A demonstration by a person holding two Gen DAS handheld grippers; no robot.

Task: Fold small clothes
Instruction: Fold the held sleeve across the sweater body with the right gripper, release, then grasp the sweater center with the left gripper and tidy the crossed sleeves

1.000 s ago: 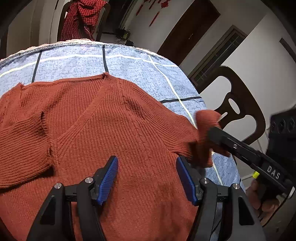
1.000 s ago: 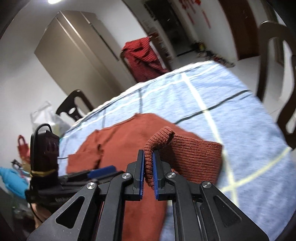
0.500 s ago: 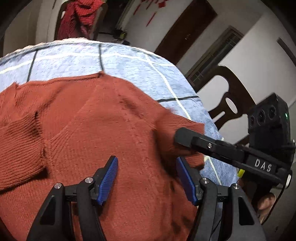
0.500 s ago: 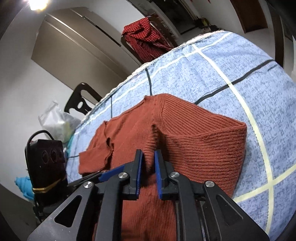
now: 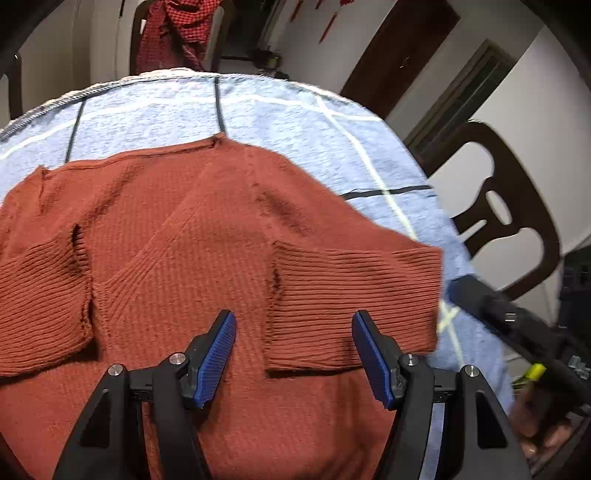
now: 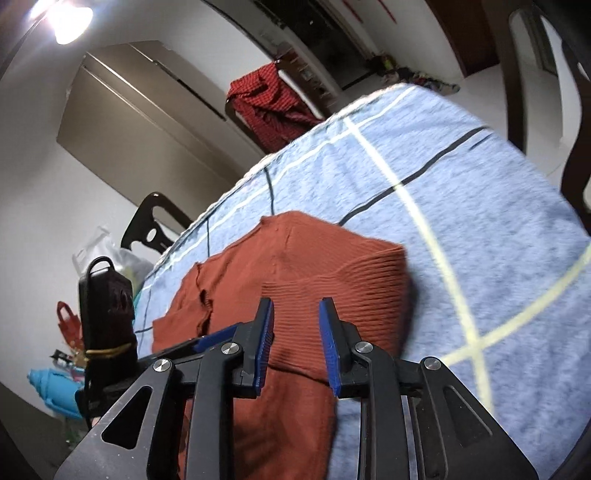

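Observation:
A rust-orange knit sweater [image 5: 192, 251] lies flat on a blue checked tablecloth [image 5: 280, 122], neckline at the far side. Both sleeves are folded in over the body: the left sleeve [image 5: 37, 306] and the right sleeve [image 5: 351, 295]. My left gripper [image 5: 293, 350] is open and empty, hovering over the sweater's lower body. My right gripper [image 6: 296, 343] is open and empty, just above the folded right sleeve [image 6: 332, 280]; it also shows at the right edge of the left wrist view [image 5: 509, 317]. The sweater [image 6: 229, 295] fills the middle of the right wrist view.
Dark wooden chairs stand at the table's right [image 5: 509, 221] and far left [image 6: 151, 221]. A red checked cloth [image 5: 173, 33] hangs on a chair beyond the far edge. The left gripper's body [image 6: 107, 306] is at the left in the right wrist view.
My right gripper carried the right sleeve inward over the sweater body, opened and let it go, then drew back to the right. The sleeve now lies flat. My left gripper stayed open.

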